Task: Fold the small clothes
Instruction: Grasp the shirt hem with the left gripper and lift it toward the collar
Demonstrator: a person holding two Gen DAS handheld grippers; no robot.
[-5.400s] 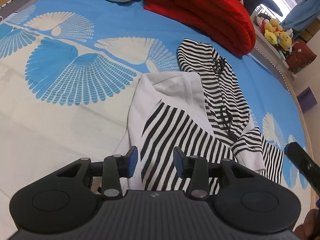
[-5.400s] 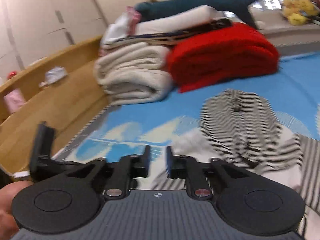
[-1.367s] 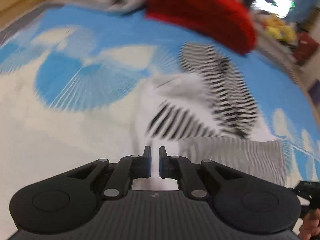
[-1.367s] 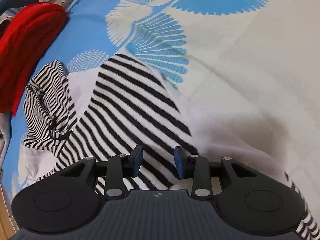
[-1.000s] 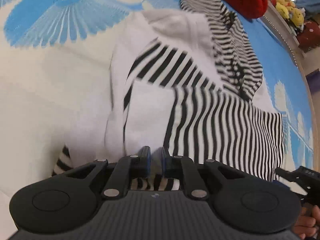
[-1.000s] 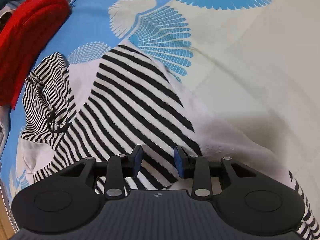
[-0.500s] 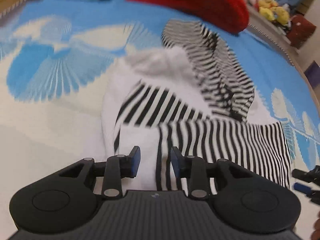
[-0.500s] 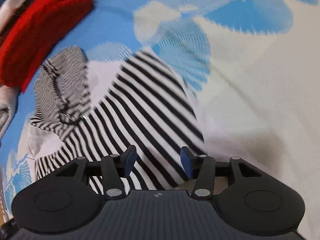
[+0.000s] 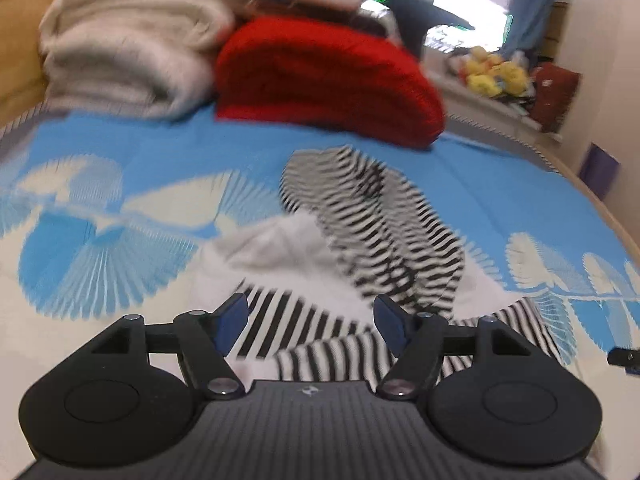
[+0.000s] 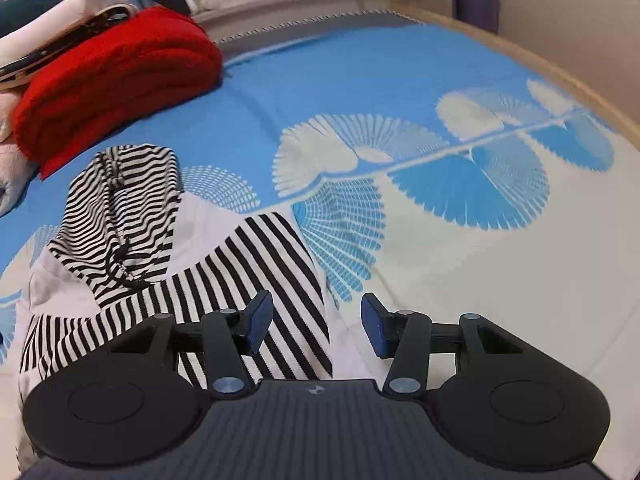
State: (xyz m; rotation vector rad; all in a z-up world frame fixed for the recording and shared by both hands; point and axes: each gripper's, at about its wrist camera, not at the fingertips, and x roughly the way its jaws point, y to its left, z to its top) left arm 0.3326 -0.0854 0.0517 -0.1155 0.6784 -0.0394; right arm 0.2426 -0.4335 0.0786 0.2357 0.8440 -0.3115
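A small black-and-white striped hoodie (image 9: pixel 372 240) lies partly folded on the blue and white bedspread (image 9: pixel 100 220); its striped hood points toward the red blanket. It also shows in the right wrist view (image 10: pixel 248 276), with sleeves folded across the white body. My left gripper (image 9: pixel 310 322) is open and empty, above the garment's near edge. My right gripper (image 10: pixel 316 324) is open and empty, above the garment's right edge. The left wrist view is motion-blurred.
A folded red blanket (image 9: pixel 328 80) and cream blankets (image 9: pixel 132 60) are stacked at the bed's far end. The red blanket shows in the right wrist view (image 10: pixel 116 76) too. Plush toys (image 9: pixel 492 76) sit on a ledge beyond. The bed's wooden rim (image 10: pixel 560 76) curves at right.
My left gripper was shut on the garment's fabric, folded a striped part across the body, then opened and lifted. My right gripper opened wider and drew back. Both views tilted up.
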